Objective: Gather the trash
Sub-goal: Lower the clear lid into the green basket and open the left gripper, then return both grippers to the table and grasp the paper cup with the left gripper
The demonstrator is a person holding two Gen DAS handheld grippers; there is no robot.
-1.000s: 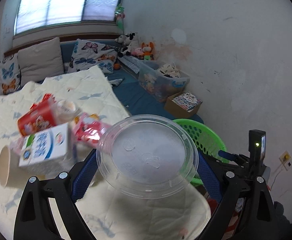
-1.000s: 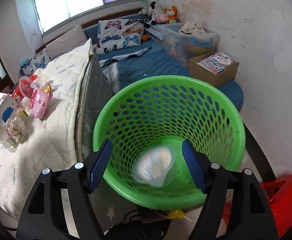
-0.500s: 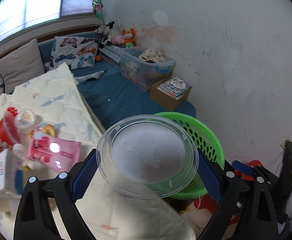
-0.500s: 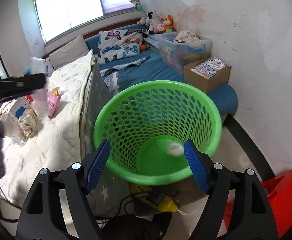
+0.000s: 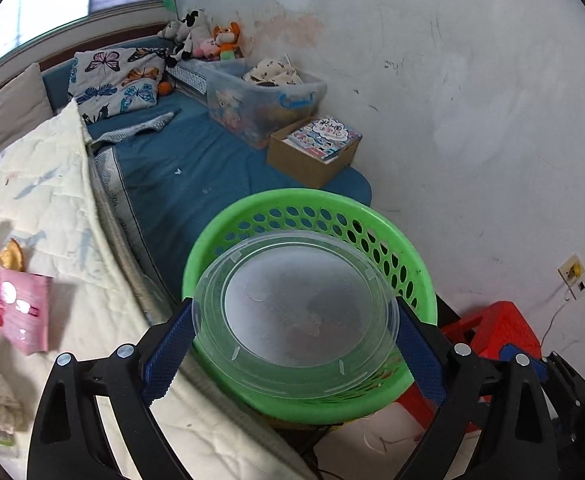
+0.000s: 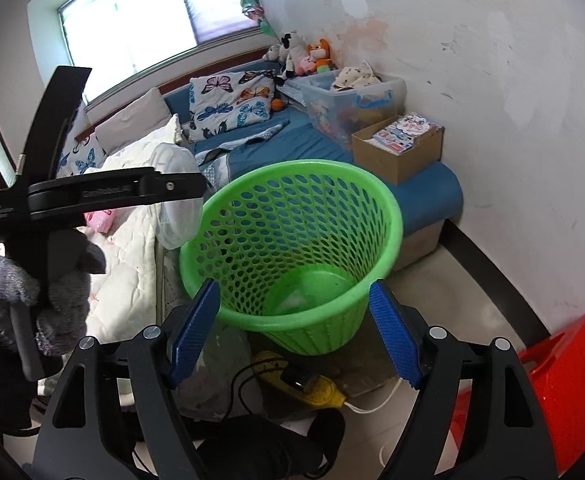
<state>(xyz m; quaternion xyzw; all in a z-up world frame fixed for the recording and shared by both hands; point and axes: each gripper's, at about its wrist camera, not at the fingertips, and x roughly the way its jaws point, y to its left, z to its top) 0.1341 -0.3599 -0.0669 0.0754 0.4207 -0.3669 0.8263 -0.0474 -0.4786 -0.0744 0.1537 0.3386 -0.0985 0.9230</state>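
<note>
White scuffed walls close in a bedroom corner, where a green perforated plastic basket [image 6: 292, 248] stands beside the quilted bed [image 5: 52, 208]. Left gripper [image 5: 296, 332] pinches a clear round plastic lid [image 5: 292, 312] by opposite rims above the basket; it looks light, springy and slippery. Right gripper [image 6: 292, 332] stands open, empty.

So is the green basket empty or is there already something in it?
Not empty. The right wrist view shows a pale crumpled piece lying on the bottom of the green basket. The clear lid is held in the left claw, not in it.
</note>
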